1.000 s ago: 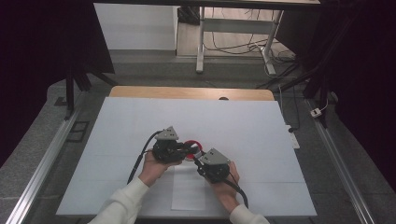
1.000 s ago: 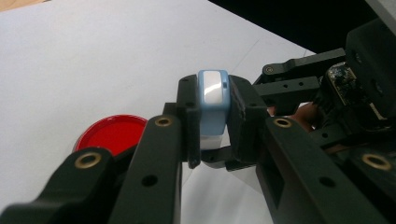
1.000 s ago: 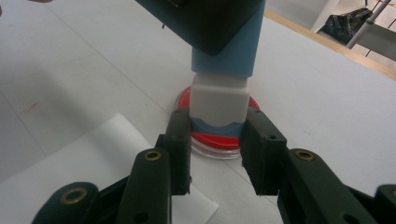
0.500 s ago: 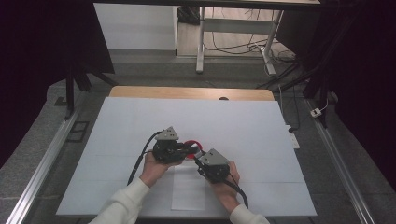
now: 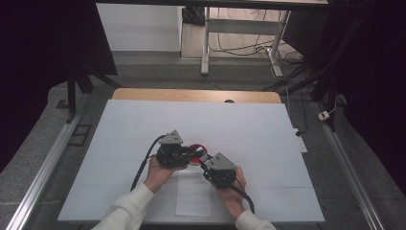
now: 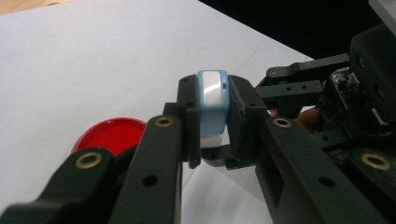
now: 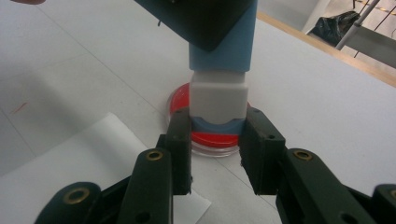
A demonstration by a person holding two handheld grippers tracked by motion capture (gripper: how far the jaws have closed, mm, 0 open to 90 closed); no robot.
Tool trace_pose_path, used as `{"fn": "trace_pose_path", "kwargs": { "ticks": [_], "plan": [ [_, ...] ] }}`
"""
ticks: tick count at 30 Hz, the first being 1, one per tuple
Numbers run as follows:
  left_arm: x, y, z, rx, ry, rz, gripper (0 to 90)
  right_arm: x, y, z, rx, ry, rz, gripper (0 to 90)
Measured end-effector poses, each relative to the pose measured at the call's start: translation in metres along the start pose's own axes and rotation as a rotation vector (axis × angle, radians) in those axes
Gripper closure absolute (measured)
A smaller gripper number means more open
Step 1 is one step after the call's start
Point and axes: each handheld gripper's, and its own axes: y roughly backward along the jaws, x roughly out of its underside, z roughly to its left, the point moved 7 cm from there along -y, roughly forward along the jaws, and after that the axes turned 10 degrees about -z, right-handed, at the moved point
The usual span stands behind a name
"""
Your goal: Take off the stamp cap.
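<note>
"What's going on at the near edge of the desk (image 5: 268, 129)?"

"The person's hands are working close together over a loose paper sheet (image 5: 191, 199). The right tongs (image 7: 217, 140) are reaching in from the near side. The jaws are standing on either side of the white cap (image 7: 218, 98), at its lower end."

"Are they squeezing it?"

"They're sitting very close, but I cannot tell whether they're actually pinching it or just framing it."

"And the other hand?"

"The left tongs (image 6: 212, 116) are clamping a small blue block (image 6: 212, 91), something like a stamp, and holding it upright in the air with the white cap hanging from its lower end."

"Where is that over the desk?"

"It's hovering just above a round red dish (image 6: 110, 135) with a clear rim, which is lying flat just past the paper. Beyond that, the white desk is running out to its wooden far edge."

"So how far along are they?"

"I'd say it's the early middle. The block is already lifted and steadied, and the second pair of tongs is lining up on the cap. The cap is on the block, so pulling it off and whatever follows at the red dish are looking like the steps left to do."
</note>
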Motion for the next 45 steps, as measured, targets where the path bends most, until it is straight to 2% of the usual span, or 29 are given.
{"fn": "trace_pose_path", "kwargs": {
  "ticks": [5, 12, 16, 19, 26, 30, 33, 36, 41, 45],
  "plan": [
    [-0.0001, 0.0004, -0.0001, -0.001, 0.0, 0.0, 75.9, 0.0, 0.0001, 0.0002, -0.001, 0.004, -0.003, 65.9],
    [0.0007, -0.0004, 0.0001, 0.001, 0.001, 0.007, 75.9, 0.0002, -0.0002, -0.0009, -0.013, 0.058, 0.018, 65.9],
    [0.0009, -0.0009, -0.0004, -0.002, -0.001, 0.008, 75.9, 0.0004, -0.0004, -0.0015, -0.014, 0.065, 0.021, 66.0],
    [0.0006, -0.0007, -0.0003, -0.003, 0.0, 0.004, 75.9, 0.0004, -0.0002, -0.0018, -0.012, 0.058, 0.019, 66.0],
    [-0.0006, -0.0004, -0.0018, -0.001, 0.001, -0.005, 75.9, 0.0005, 0.0013, -0.0008, -0.007, -0.005, -0.007, 65.9],
    [-0.0008, 0.0, -0.002, 0.001, 0.0, -0.006, 75.9, 0.0001, 0.002, -0.0003, -0.004, -0.01, -0.017, 65.9],
    [-0.0005, 0.0, -0.0019, 0.003, 0.0, -0.003, 75.9, 0.0004, 0.0022, -0.0007, -0.008, 0.001, -0.01, 66.0],
    [0.0, -0.0001, -0.002, 0.005, 0.001, 0.002, 76.0, 0.0003, 0.0021, -0.0012, -0.014, 0.033, -0.004, 66.0],
    [0.0009, -0.0008, -0.002, 0.007, 0.005, 0.007, 76.0, 0.0009, 0.003, -0.0023, -0.013, 0.07, 0.031, 66.0],
    [0.0004, -0.0005, -0.0016, 0.009, 0.011, 0.003, 76.0, 0.0002, 0.0031, -0.0028, -0.017, 0.071, 0.025, 66.0]
  ]
}}
